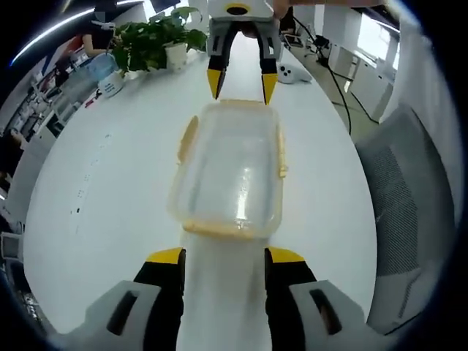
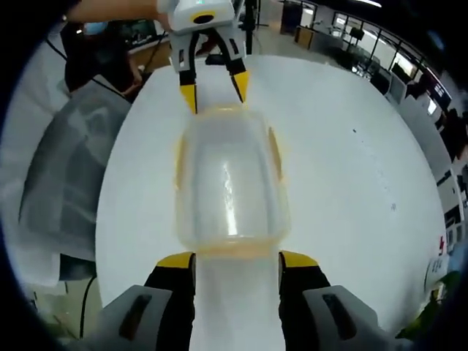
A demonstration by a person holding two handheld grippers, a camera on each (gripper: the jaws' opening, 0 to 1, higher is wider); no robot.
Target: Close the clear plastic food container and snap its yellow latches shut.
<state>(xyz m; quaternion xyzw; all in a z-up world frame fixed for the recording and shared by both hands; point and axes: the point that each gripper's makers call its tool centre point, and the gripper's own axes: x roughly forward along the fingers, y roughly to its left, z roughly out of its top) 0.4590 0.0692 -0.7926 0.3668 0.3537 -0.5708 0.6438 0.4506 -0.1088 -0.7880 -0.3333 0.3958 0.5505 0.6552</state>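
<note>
my left gripper (image 1: 223, 256) stands with its jaws spread and nothing between them, the yellow tips just short of the near end of the clear food container (image 1: 228, 172). my right gripper (image 2: 238, 259) is likewise spread and empty, its tips just short of the opposite end. each tool appears in the other's view across the box, the right gripper (image 1: 242, 82) at the far end in the left gripper view, jaws apart and tips at the rim; i cannot tell whether they touch it.

the container lies on the white table (image 1: 110, 190) between the two grippers, its long axis running straight from one to the other. the lid looks seated on the base, though i cannot confirm it is pressed fully down. yellow latches (image 1: 281, 157) lie along both long sides, and a yellow strip (image 1: 227, 228) crosses the near end; whether any are snapped is not clear.

judgement: both grippers are about equally near, each facing a short end, so the side latches lie to either flank of the jaws, not ahead. a potted plant (image 1: 157, 40) and a grey chair (image 1: 409, 197) stand well apart from the work
</note>
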